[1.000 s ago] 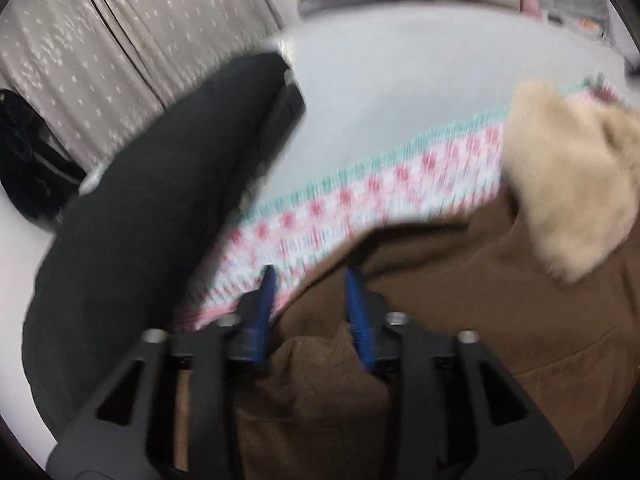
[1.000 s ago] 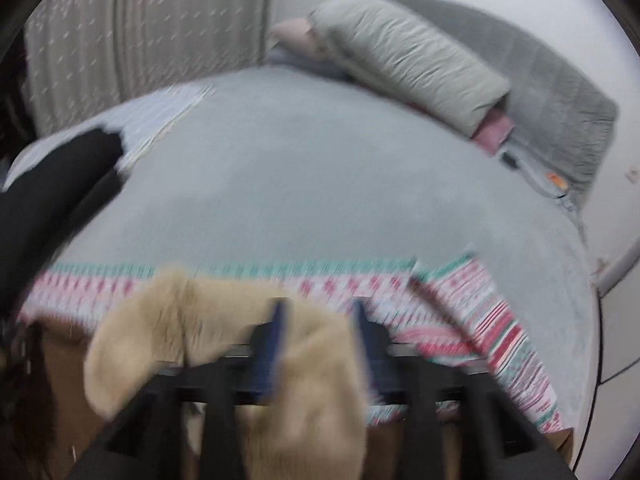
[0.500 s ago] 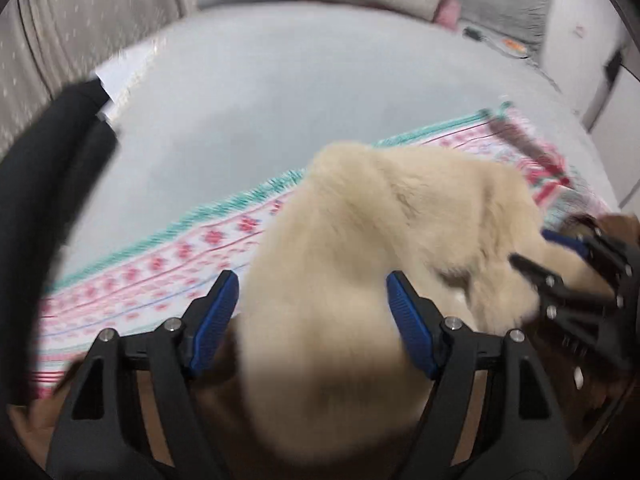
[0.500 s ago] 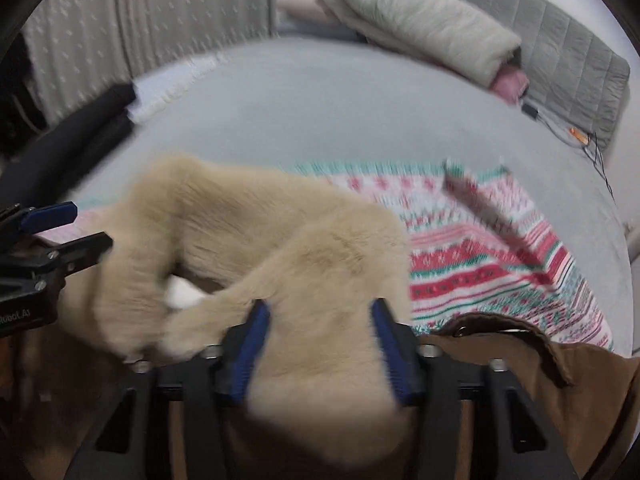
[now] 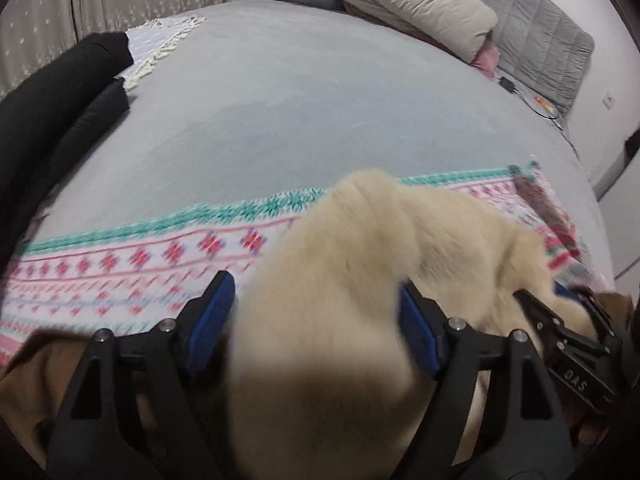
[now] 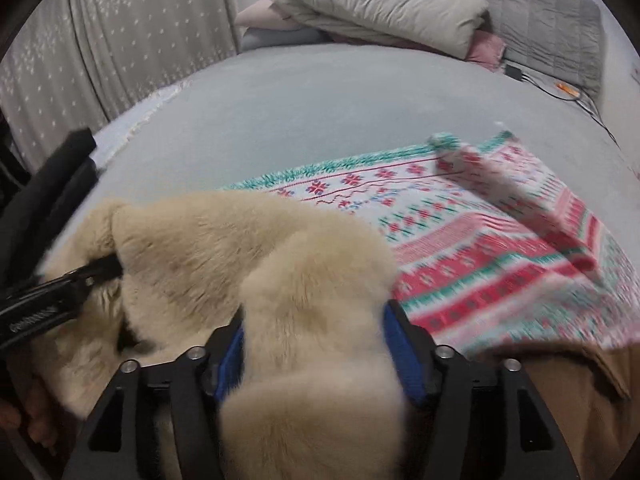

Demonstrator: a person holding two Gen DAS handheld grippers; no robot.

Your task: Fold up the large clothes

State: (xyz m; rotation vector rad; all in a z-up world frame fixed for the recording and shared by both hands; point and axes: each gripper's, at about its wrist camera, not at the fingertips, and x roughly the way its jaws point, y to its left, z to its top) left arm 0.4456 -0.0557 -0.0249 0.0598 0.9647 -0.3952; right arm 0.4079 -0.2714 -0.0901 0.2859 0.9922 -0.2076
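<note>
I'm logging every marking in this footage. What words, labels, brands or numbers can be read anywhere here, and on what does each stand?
"DAS": white letters on the black body of the right claw, seen from the left wrist camera.
Pale print on the black body of the left claw, seen from the right wrist camera: too blurred to read.
No other text is legible.

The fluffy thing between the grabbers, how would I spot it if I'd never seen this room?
Find the big grey bed, then the red, white and green patterned blanket at its near end. On that blanket lies a brown coat, and the fluffy part is its cream fur collar. Nothing else here is pale, thick and furry.
</note>
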